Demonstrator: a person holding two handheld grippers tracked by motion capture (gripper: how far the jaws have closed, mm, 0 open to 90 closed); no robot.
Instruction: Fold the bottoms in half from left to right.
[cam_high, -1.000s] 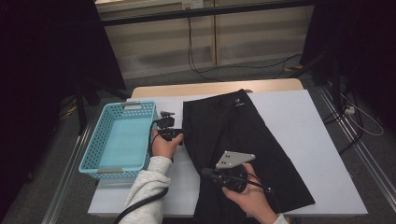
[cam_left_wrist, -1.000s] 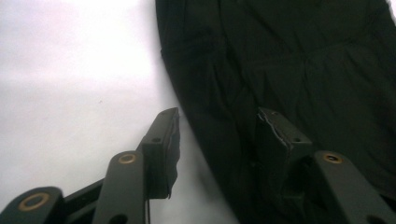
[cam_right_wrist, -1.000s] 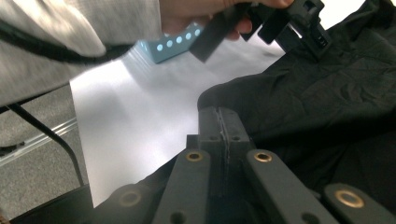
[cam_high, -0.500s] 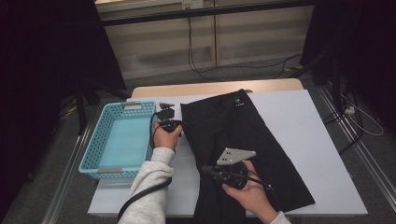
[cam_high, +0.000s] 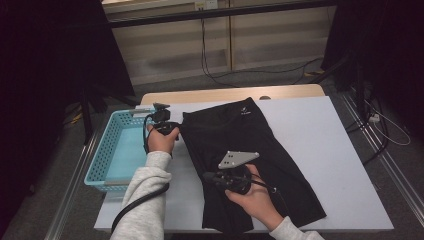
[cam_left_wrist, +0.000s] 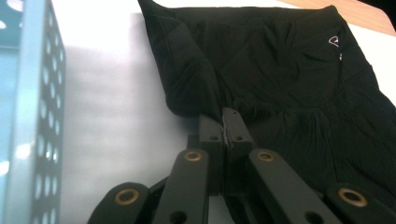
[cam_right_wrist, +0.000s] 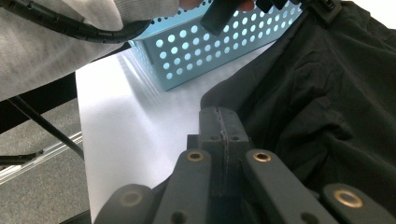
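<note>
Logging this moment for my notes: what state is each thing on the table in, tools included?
Black fabric shorts: spread on the white table, left edge pinched and lifted.
Left tool: shut on the shorts' edge.
Right tool: shut on the shorts' lower edge.
Light blue perforated plastic basket: upright, looks empty, at the table's left edge.

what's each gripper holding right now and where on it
Both are shut on the black shorts. The left gripper pinches the left side edge near the waistband; the right gripper pinches the left edge lower down, near the hem.
</note>
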